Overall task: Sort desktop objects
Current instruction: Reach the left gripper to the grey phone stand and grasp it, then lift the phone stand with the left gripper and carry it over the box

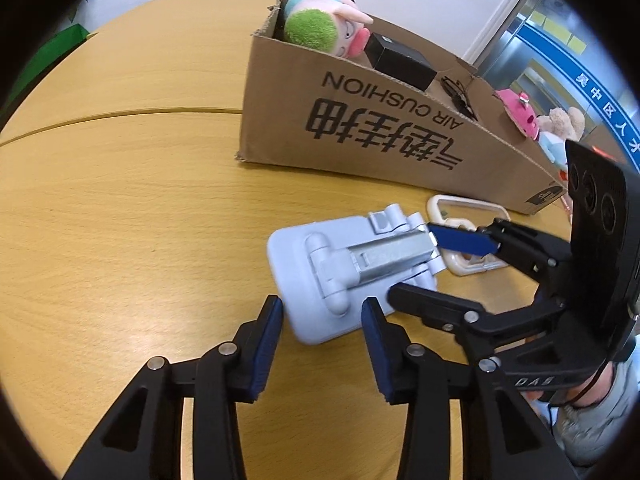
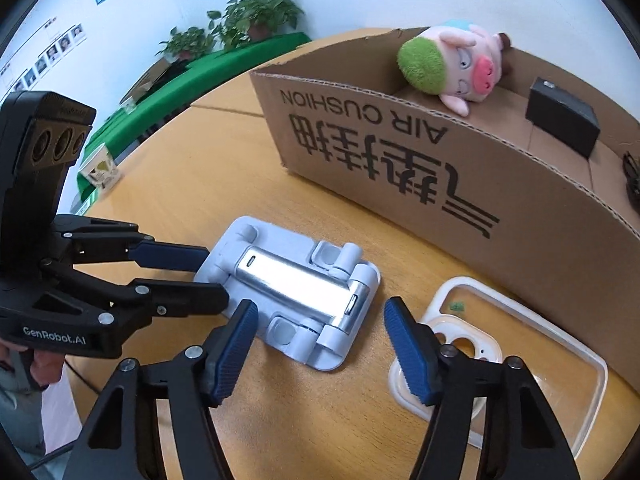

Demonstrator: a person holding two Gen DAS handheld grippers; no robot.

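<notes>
Folded phone stand (image 2: 292,292) flat on wooden table (image 1: 120,208), between both grippers. Left gripper (image 1: 322,312) jaws apart around stand's near end, pads not seen pressing. Right gripper (image 2: 320,320) jaws apart, straddling opposite end. Clear phone case (image 2: 516,364) just right of right gripper. Cardboard box (image 2: 400,168) beyond, holding plush pig (image 2: 452,68).

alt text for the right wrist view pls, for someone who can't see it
A folded pale blue phone stand lies on a wooden table, with the right gripper straddling its near end and the left gripper at its left end. A clear phone case lies to its right, before a cardboard box holding a plush pig and a black box.
</notes>
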